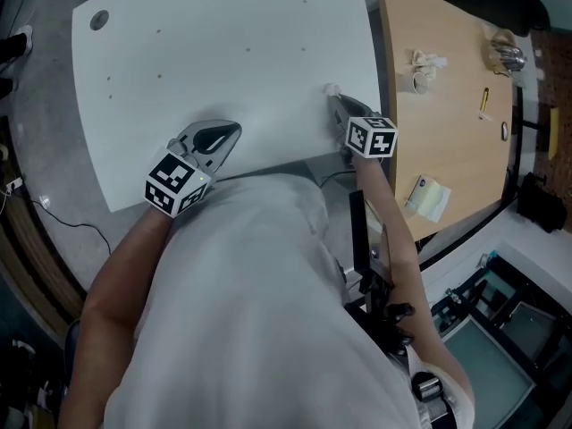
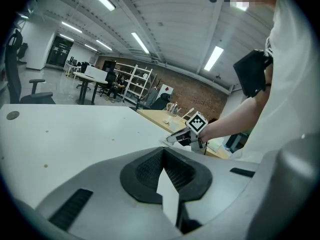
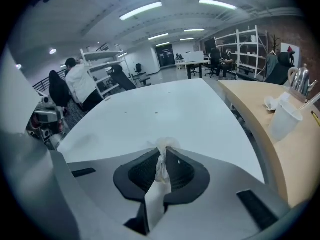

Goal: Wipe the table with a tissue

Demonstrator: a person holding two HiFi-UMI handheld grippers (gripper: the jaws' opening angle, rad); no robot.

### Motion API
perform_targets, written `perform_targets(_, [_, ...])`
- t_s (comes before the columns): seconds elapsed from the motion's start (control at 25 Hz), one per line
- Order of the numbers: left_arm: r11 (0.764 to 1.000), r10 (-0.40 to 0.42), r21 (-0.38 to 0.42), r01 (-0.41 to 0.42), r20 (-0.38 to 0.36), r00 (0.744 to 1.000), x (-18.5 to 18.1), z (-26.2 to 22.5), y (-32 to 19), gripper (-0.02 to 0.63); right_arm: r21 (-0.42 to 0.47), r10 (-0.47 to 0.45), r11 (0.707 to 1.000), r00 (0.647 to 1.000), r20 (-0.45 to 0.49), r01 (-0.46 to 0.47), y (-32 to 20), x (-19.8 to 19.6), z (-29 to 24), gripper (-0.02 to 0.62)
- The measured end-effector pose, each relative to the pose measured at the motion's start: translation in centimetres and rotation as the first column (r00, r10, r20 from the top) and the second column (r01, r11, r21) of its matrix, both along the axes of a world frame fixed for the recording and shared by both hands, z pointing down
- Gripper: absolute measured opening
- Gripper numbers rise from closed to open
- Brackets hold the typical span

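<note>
The white table [image 1: 223, 43] fills the upper left of the head view. My right gripper [image 1: 332, 97] is at its right edge, shut on a small crumpled white tissue [image 1: 331, 88] that touches the tabletop. In the right gripper view the tissue [image 3: 161, 165] is pinched between the black pads and bunches out past the tips of the right gripper [image 3: 163, 151]. My left gripper [image 1: 232, 130] lies low over the table's near edge, its jaws together with nothing in them. The left gripper view shows the left gripper [image 2: 163, 153] shut, and the right gripper [image 2: 173, 137] beyond it.
A wooden table [image 1: 451, 123] adjoins on the right, carrying a crumpled tissue [image 1: 425, 63], a tissue pack [image 1: 429, 197], a yellow pen [image 1: 483, 99] and a metal pot [image 1: 506, 54]. A plastic cup [image 3: 284, 122] stands on it. A cable grommet [image 1: 98, 19] marks the white table's far left corner.
</note>
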State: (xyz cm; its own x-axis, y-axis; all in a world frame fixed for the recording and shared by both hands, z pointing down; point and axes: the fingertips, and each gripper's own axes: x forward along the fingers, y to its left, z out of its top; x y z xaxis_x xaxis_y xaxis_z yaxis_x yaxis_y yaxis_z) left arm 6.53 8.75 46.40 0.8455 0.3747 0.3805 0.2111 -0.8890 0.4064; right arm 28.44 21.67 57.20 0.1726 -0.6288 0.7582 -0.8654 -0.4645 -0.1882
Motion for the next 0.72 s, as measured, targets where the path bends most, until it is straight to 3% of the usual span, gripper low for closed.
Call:
perform_targets(0.24, [1.000,-0.014,-0.002,0.014,-0.026,1.000,-1.1,0.0,-1.5,0.008,0.018,-0.007,1.000,0.999,-0.041,0.008,-0.8,-2.8,-0.9,0.040])
perform_targets(0.72, [0.994,-0.106,0.006,0.107,-0.057,0.993,-2.7,0.3,-3.1,0.008,-0.009,-0.011,1.000,0.989,-0.148,0.010,-3.5,-0.6,-2.0,0.041])
